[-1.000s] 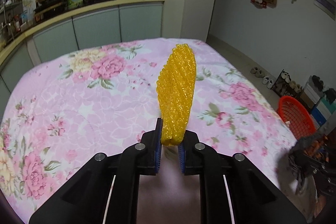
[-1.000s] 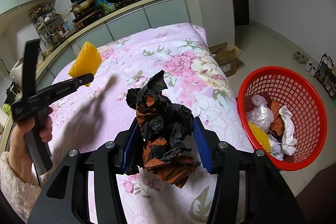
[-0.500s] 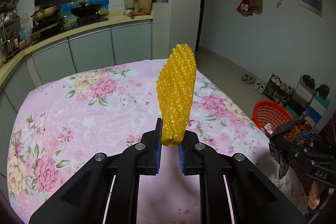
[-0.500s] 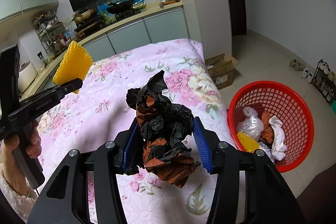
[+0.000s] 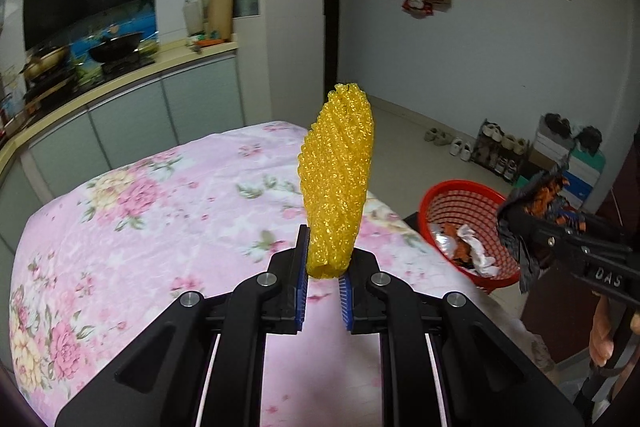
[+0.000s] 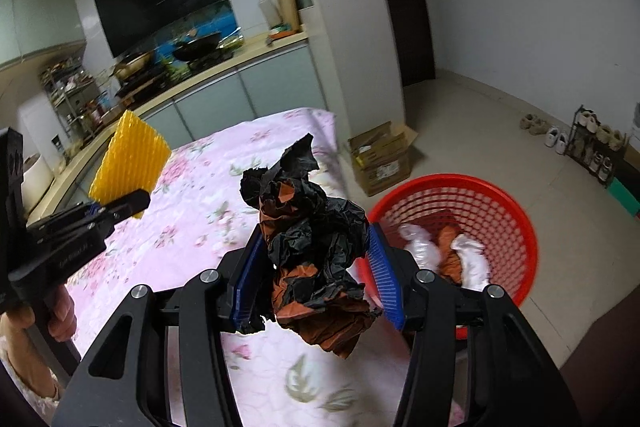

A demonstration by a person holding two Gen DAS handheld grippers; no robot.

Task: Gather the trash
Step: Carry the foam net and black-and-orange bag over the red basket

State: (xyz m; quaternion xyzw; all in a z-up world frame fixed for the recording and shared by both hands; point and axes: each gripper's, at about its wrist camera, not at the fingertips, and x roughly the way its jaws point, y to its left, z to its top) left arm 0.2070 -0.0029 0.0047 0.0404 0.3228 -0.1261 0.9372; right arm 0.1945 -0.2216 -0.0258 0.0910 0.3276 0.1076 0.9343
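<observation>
Both tools were loaded: the left gripper (image 5: 323,269) was clenched on the bottom end of a yellow foam net (image 5: 338,179), which stood up out of the jaws over the pink floral cloth (image 5: 160,195); the right gripper (image 6: 316,263) was grasping a crumpled black-and-orange wrapper (image 6: 312,239), wad bulging above and hanging below the pads. Step in hand looked like carrying both pieces to the red basket (image 6: 480,203), which sat on the floor just off the table's right edge and already held white and orange scraps. To do it well, I'd judge: bring the wrapper fully over the basket mouth before releasing, since the wad is light and loose and could catch on a pad or drop on the rim; keep the left grip tight, the net was held only by its end and could slip. The left tool was well apart from the basket and has to cross toward it, so the two grippers may crowd each other; dropping one after the other seems safer. Around: a cardboard box (image 6: 380,155) on the floor beyond the basket, a shoe rack (image 5: 500,151) by the wall, kitchen counter (image 5: 120,75) with a wok behind the table. Nothing sat between right gripper and basket.
</observation>
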